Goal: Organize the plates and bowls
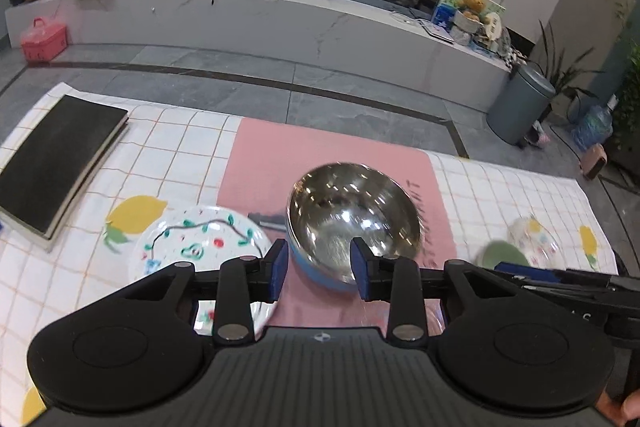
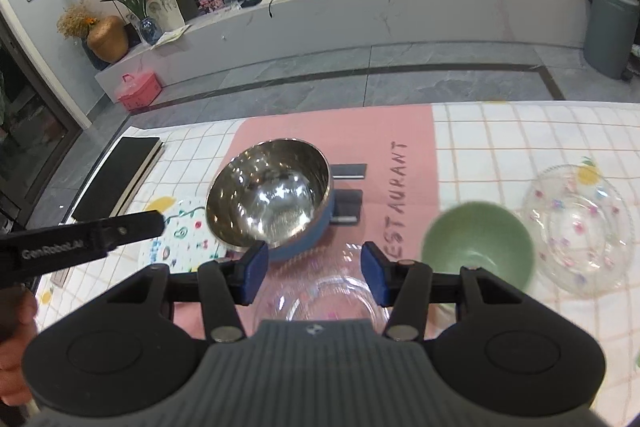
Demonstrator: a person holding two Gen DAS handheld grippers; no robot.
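A steel bowl with a blue outside (image 1: 352, 219) (image 2: 272, 203) sits tilted on the pink mat (image 1: 264, 163). My left gripper (image 1: 319, 267) is open, its pads on either side of the bowl's near rim, not touching. A white patterned plate (image 1: 200, 243) (image 2: 188, 235) lies to its left. My right gripper (image 2: 314, 271) is open above a clear glass bowl (image 2: 320, 295). A green bowl (image 2: 478, 241) (image 1: 504, 255) and a clear dotted glass plate (image 2: 580, 227) (image 1: 534, 237) lie to the right.
A black book (image 1: 56, 163) (image 2: 116, 175) lies at the table's far left. Black rectangular pieces (image 2: 348, 187) lie on the mat behind the steel bowl. The checked tablecloth (image 1: 172, 147) covers the table. Beyond the far edge is grey floor.
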